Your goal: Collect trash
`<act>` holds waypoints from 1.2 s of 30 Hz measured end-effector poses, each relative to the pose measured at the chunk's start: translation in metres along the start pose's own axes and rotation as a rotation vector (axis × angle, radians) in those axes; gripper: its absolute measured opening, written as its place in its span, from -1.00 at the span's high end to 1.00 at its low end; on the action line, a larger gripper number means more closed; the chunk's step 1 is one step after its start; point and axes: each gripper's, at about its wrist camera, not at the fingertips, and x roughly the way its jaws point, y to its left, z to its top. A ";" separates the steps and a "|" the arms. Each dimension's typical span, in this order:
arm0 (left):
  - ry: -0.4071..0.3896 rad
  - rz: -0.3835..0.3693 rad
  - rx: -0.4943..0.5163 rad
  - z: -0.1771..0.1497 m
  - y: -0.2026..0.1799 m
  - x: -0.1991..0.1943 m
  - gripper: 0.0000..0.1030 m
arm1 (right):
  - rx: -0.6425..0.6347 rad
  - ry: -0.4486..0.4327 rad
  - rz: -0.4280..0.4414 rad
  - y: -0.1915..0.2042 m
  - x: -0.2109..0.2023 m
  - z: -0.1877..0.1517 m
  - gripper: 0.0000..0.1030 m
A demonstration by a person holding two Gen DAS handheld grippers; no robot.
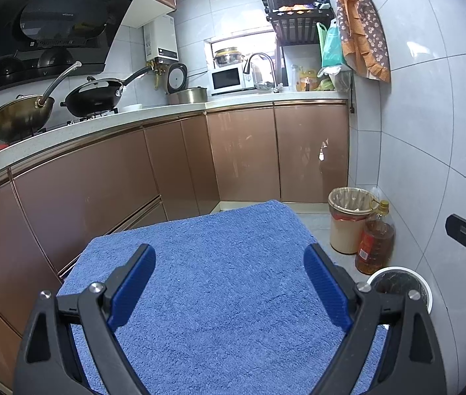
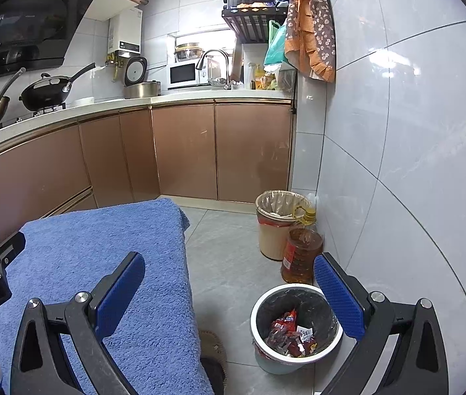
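A small white-rimmed bin (image 2: 295, 326) with a black liner stands on the floor by the wall and holds several red snack wrappers (image 2: 287, 332). Its rim also shows in the left wrist view (image 1: 400, 283). My right gripper (image 2: 229, 283) is open and empty, held above the gap between the bin and a table covered by a blue towel (image 2: 101, 256). My left gripper (image 1: 229, 279) is open and empty above the blue towel (image 1: 206, 263). I see no trash on the towel.
A beige lined bin (image 2: 277, 223) and an oil bottle (image 2: 302, 250) stand by the wall behind the small bin. Copper cabinets (image 1: 242, 154) run under the counter with woks, microwave and sink. A slipper (image 2: 213, 352) lies under the table edge.
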 end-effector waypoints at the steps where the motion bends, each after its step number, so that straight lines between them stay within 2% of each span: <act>1: -0.001 0.002 0.000 0.000 0.000 0.000 -0.77 | 0.000 -0.002 -0.001 0.000 0.000 0.000 -1.00; 36: 0.005 -0.023 -0.058 0.002 0.020 -0.004 -0.78 | -0.014 -0.008 0.009 -0.010 0.003 0.002 -1.00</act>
